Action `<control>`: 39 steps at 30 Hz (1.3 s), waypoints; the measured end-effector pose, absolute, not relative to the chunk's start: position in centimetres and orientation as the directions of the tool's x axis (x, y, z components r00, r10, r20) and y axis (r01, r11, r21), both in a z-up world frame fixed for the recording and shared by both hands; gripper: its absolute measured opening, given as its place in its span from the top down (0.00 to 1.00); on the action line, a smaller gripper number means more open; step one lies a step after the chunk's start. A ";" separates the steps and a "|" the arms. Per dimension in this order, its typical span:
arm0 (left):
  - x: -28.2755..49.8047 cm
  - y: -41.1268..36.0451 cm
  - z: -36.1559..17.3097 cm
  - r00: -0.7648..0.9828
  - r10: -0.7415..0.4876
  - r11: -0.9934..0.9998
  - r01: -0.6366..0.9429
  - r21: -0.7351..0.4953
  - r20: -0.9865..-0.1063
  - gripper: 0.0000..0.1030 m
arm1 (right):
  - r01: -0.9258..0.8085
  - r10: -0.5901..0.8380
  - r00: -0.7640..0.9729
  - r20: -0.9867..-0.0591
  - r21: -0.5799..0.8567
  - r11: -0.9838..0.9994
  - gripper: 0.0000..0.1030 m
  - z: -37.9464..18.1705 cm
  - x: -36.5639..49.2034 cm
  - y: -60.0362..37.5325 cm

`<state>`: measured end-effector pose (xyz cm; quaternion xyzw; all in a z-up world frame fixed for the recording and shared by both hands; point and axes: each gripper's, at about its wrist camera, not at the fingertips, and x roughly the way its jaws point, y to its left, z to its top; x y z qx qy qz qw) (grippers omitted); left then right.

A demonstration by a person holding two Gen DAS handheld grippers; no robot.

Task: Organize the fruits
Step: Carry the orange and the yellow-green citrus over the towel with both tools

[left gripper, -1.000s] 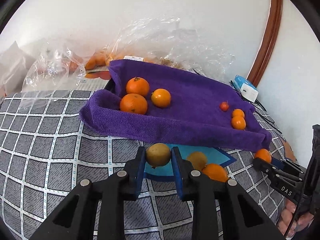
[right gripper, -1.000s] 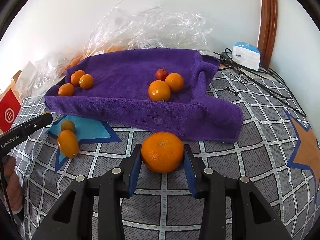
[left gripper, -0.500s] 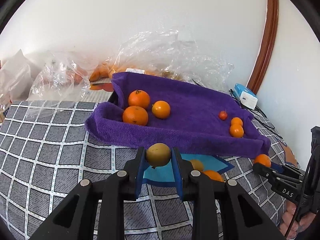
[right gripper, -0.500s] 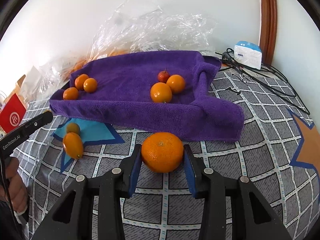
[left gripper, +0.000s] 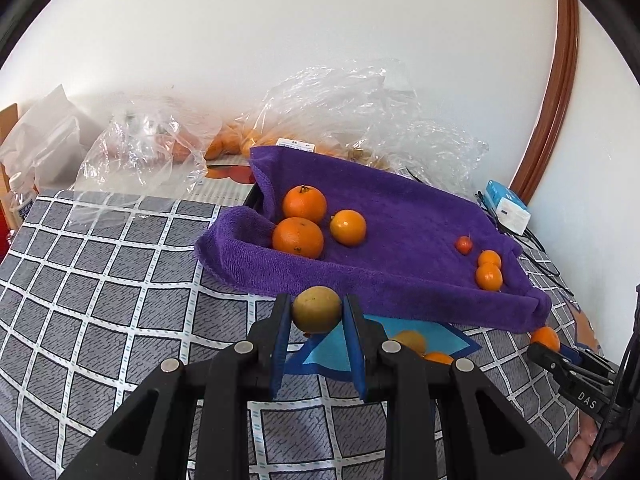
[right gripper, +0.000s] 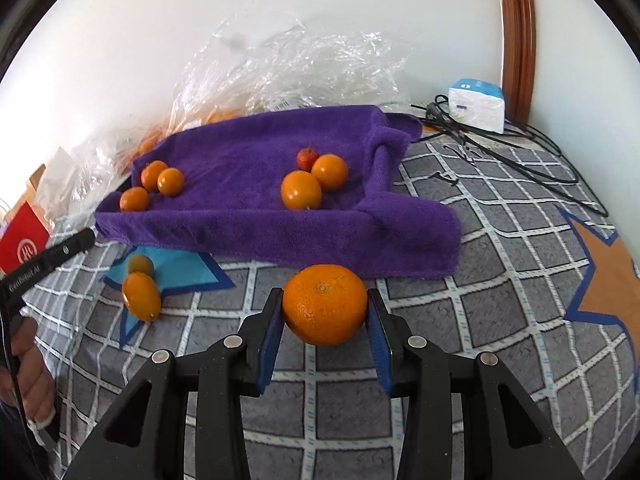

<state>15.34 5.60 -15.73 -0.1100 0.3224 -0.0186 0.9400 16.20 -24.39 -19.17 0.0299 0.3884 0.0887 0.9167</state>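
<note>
writing: white letters "das" on the black right gripper [left gripper: 576, 364] where it enters the left wrist view at lower right; "genrobot.ai" in white on the black left gripper [right gripper: 44, 258] at the left edge of the right wrist view; red box with a white round logo [right gripper: 22, 240] at far left, text not readable; white printed label [left gripper: 295, 144] behind the cloth, too small to read

left gripper [left gripper: 317, 316]: blue-padded jaws clamped on a small round yellow-green fruit [left gripper: 317, 309], held above the grey checked tablecloth [left gripper: 100, 300], just in front of the near edge of the purple terry towel [left gripper: 400, 220]

right gripper [right gripper: 325, 312]: jaws set wider, pressed on both sides of a large orange mandarin [right gripper: 325, 304], in front of the towel's near fold

on the towel, left group: two large mandarins touching [left gripper: 298, 237], one smaller smooth orange fruit [left gripper: 348, 227] beside them

on the towel, right group: small red fruit [left gripper: 464, 245], two small orange fruits touching [left gripper: 489, 276]

on the cloth, on a blue star patch [right gripper: 176, 268]: oval orange kumquat [right gripper: 141, 296] and a smaller dull-orange fruit [right gripper: 140, 265] just behind it

behind: crumpled clear plastic bags [right gripper: 288, 68], some holding orange fruit; white and blue box [right gripper: 476, 104] with black cables [right gripper: 520, 152]
</note>
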 end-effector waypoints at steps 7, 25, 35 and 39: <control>15.4 6.3 -15.7 0.796 -0.084 0.971 -0.070 -0.229 -0.600 0.76 | -0.131 0.192 0.683 -0.704 0.140 0.981 0.61 -17.7 15.4 -25.0; 15.8 9.5 -15.6 0.804 -0.017 0.949 -0.174 -0.264 -0.594 0.76 | -0.166 0.237 0.731 -0.640 0.169 0.971 0.61 -13.3 19.0 -25.4; 17.6 10.0 -13.2 0.793 -0.007 0.951 -0.183 -0.249 -0.609 0.76 | -0.218 0.256 0.712 -0.654 0.142 0.966 0.61 -13.7 24.7 -22.6; 19.1 9.8 -11.7 0.795 -0.030 0.954 -0.159 -0.256 -0.606 0.76 | -0.262 0.274 0.671 -0.689 0.126 0.957 0.61 -14.6 27.4 -20.8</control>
